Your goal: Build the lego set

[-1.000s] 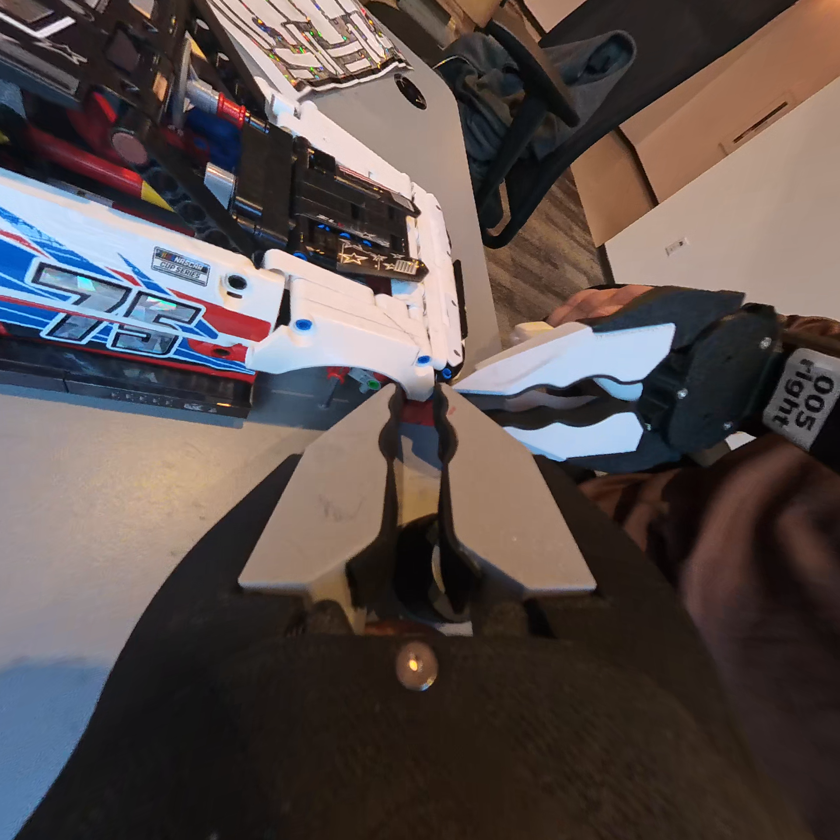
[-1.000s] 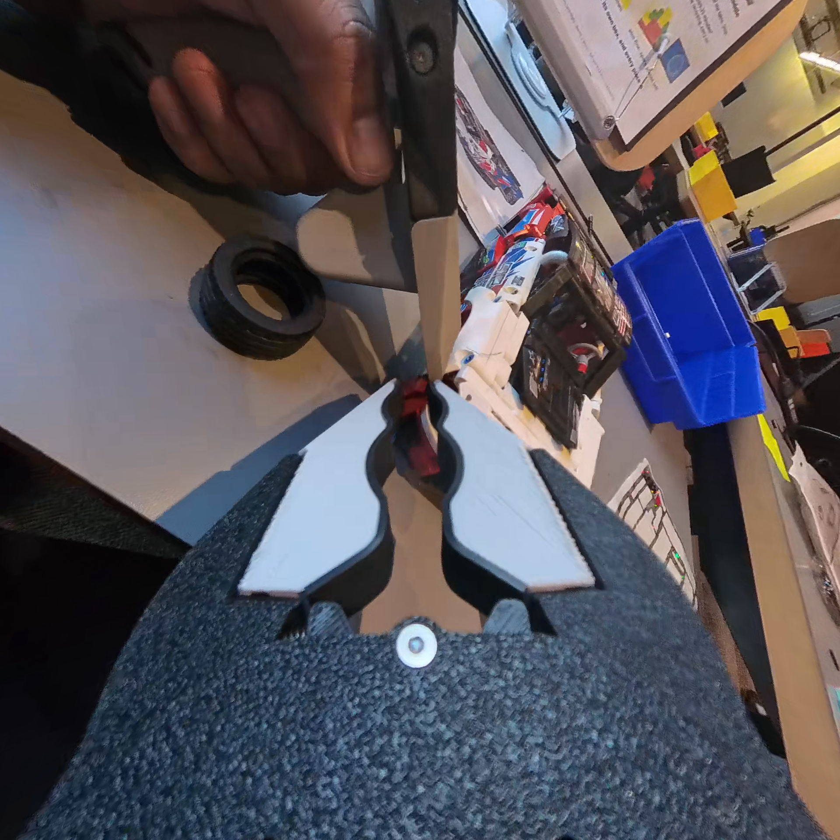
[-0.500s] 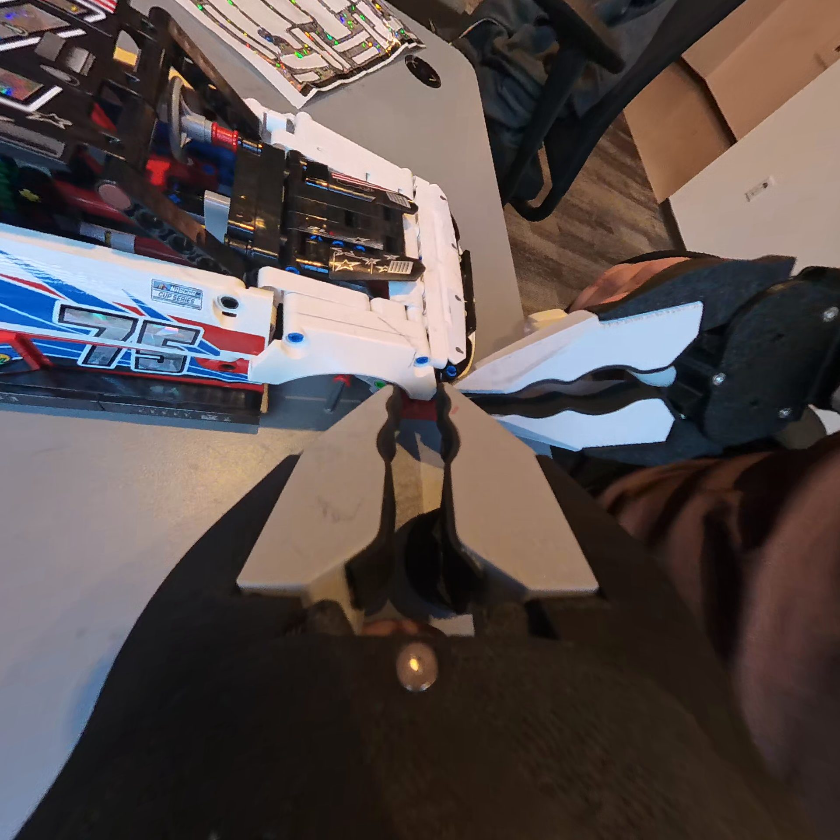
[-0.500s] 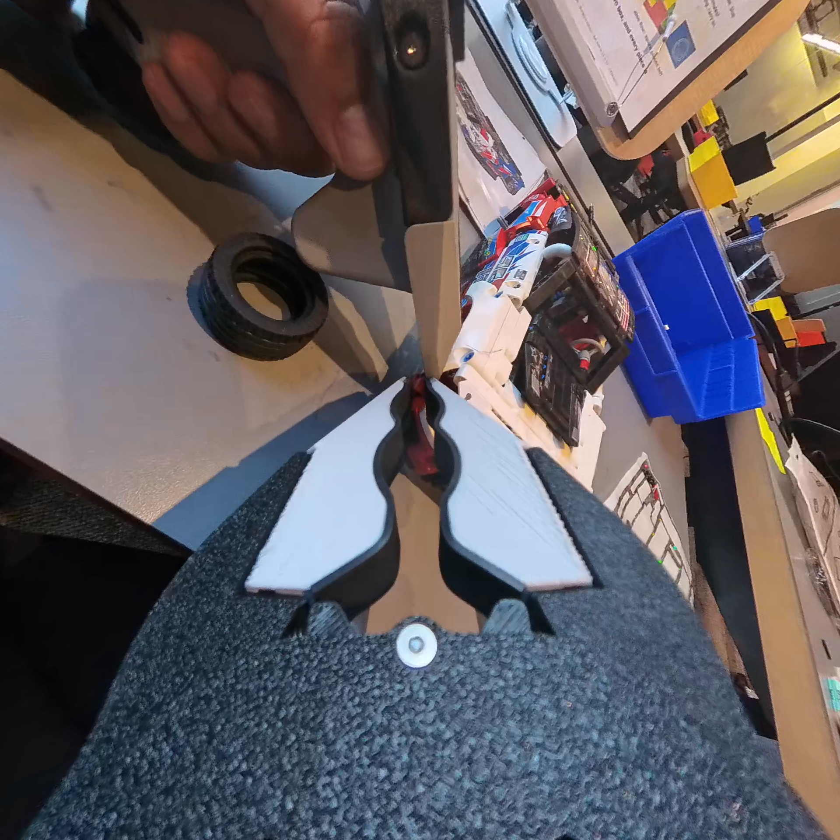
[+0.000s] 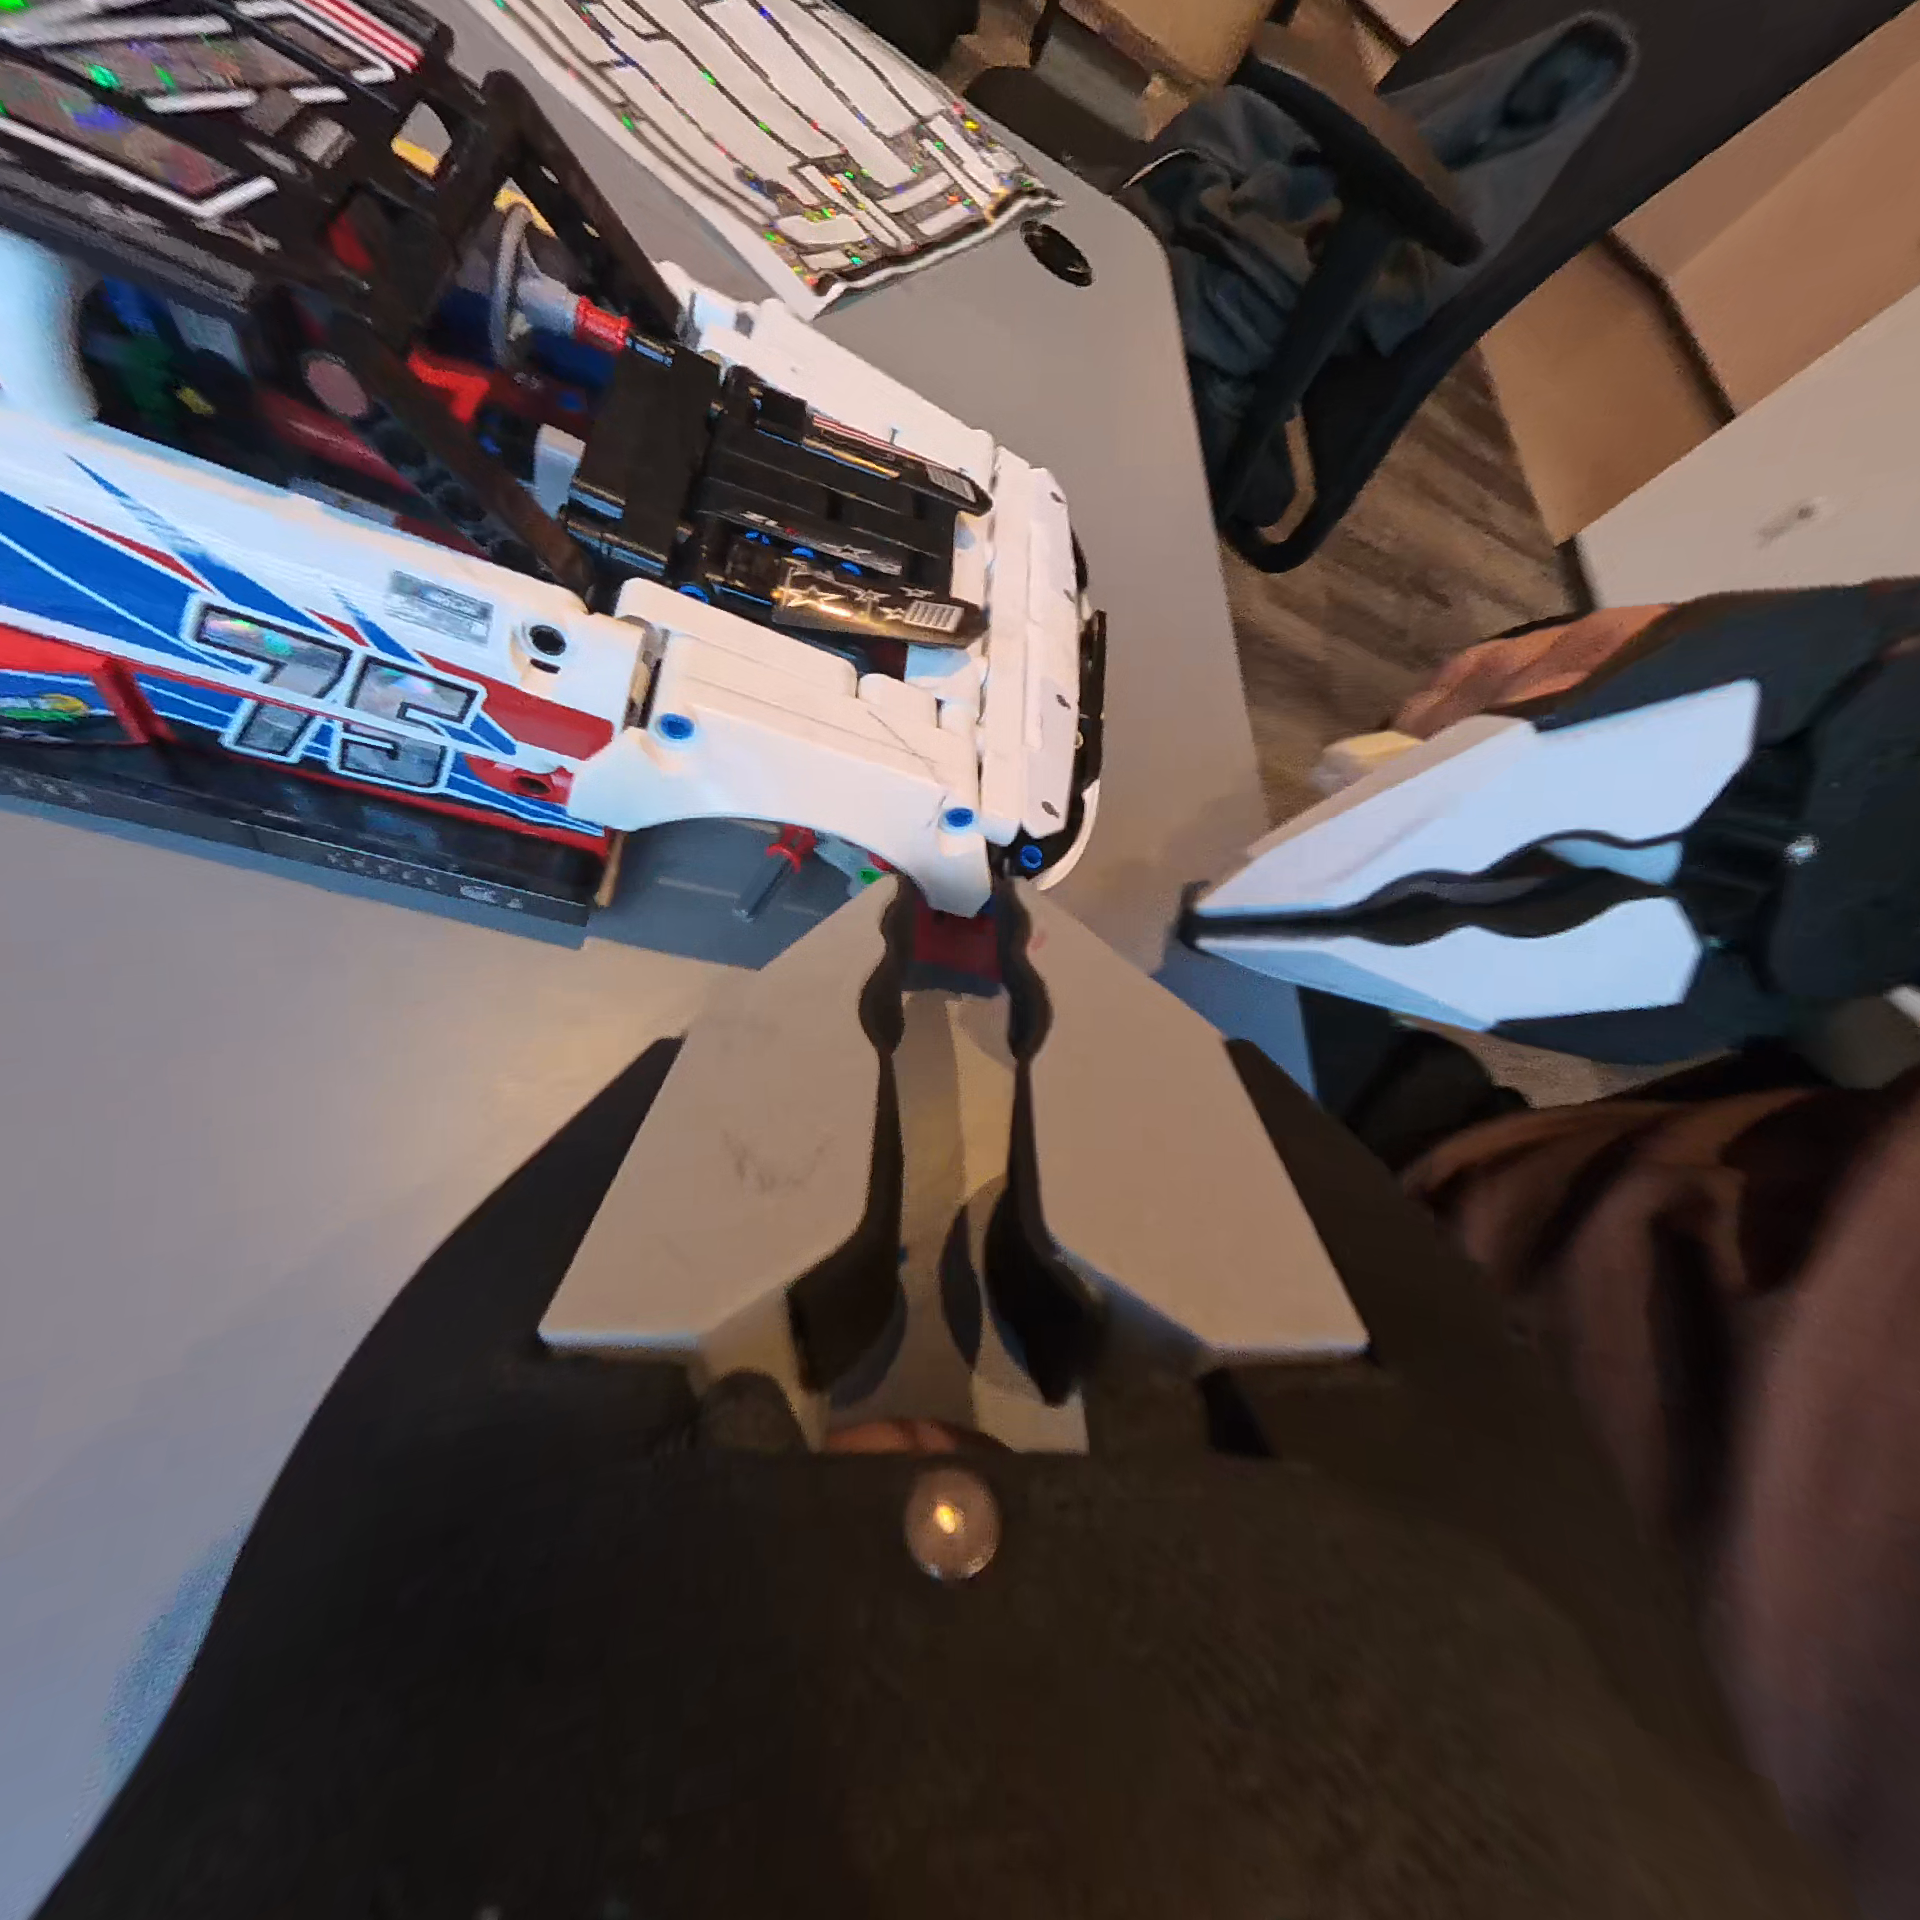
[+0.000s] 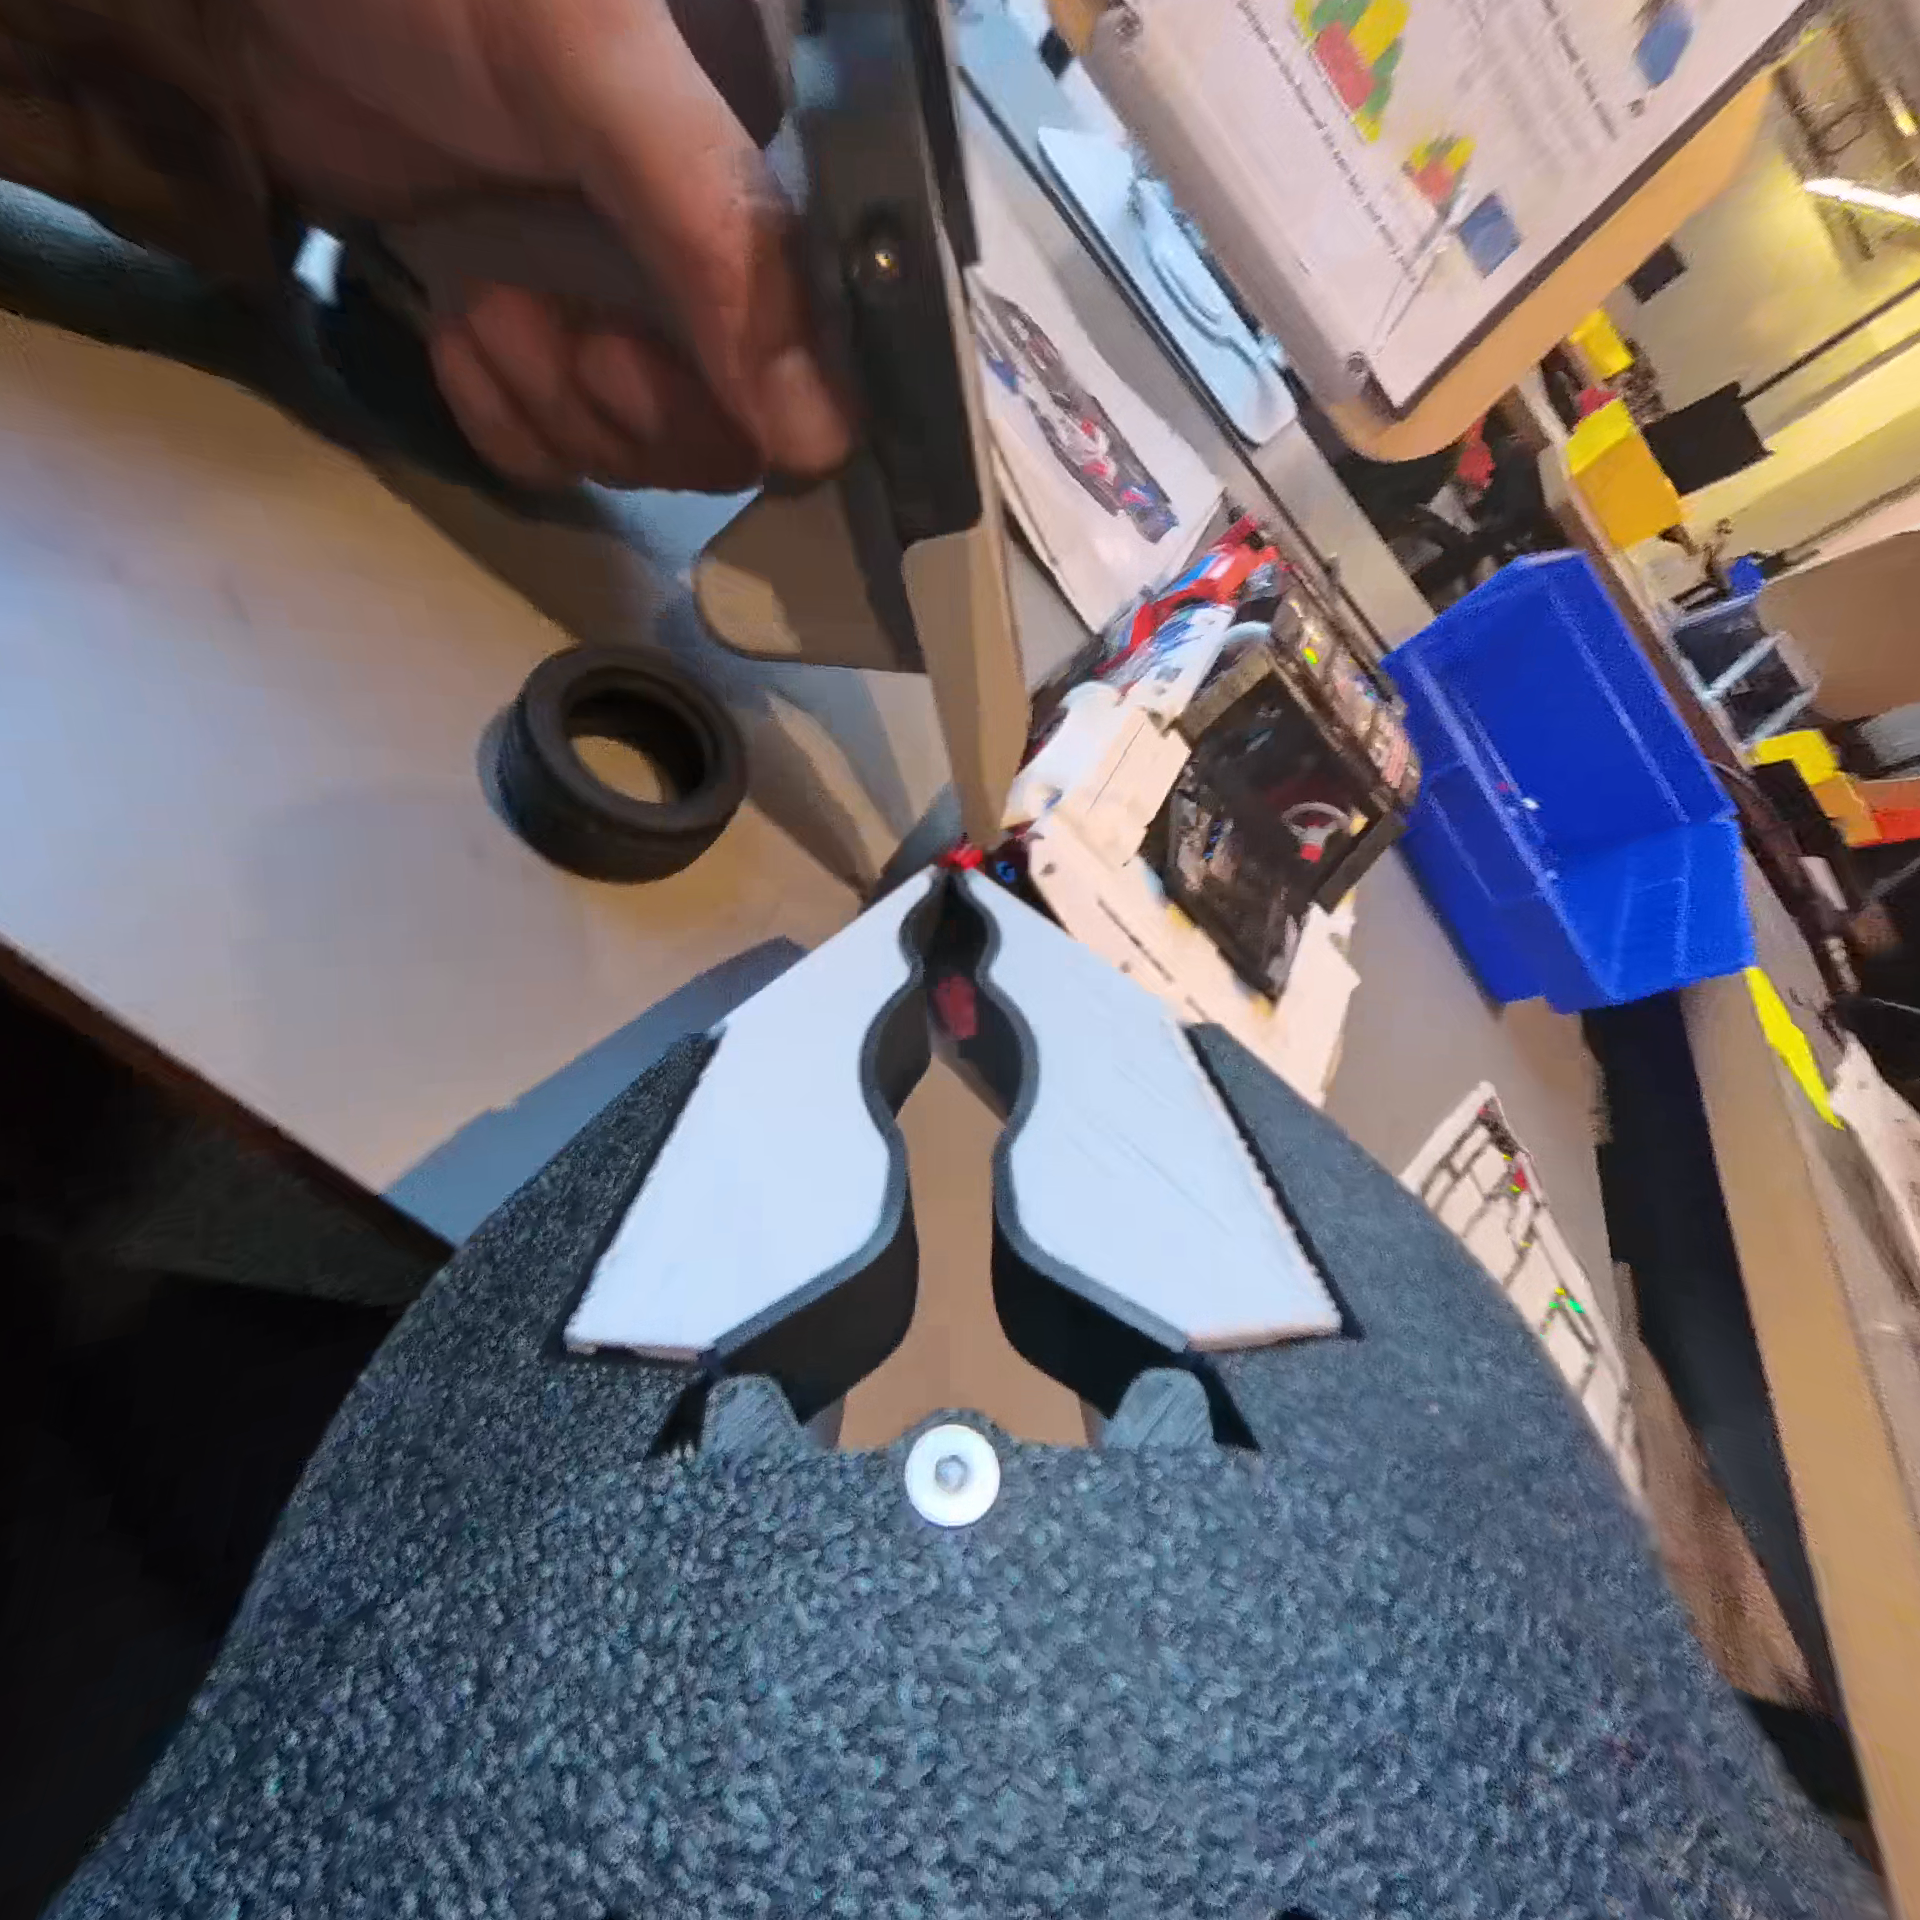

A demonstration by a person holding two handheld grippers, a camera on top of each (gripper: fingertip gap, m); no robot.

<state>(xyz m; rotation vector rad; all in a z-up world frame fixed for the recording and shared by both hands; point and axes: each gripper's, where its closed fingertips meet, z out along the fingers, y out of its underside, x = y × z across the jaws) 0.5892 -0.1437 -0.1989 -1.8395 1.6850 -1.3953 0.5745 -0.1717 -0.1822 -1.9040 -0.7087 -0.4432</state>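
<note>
The lego race car (image 5: 727, 748), white with red and blue stripes, lies on the grey table, nose to the right. My left gripper (image 5: 951, 914) is shut on a small red piece (image 5: 951, 951), held right under the car's front corner. My right gripper (image 5: 1195, 925) is off to the right, fingertips together, a short gap away from the left gripper. In the right wrist view the right gripper (image 6: 951, 883) points at the red piece (image 6: 961, 857) under the left gripper's finger (image 6: 971, 707). A red spot shows through the right gripper's gap; I cannot tell if it is held.
A loose black tyre (image 6: 623, 764) lies on the table to the left. A sticker sheet (image 5: 831, 135) lies behind the car. A blue bin (image 6: 1558, 790) stands past the car. The table edge and a chair (image 5: 1330, 260) are at the right.
My right gripper has drawn back from the red piece and its fingertips have closed together. My left gripper keeps the red piece at the car's front corner.
</note>
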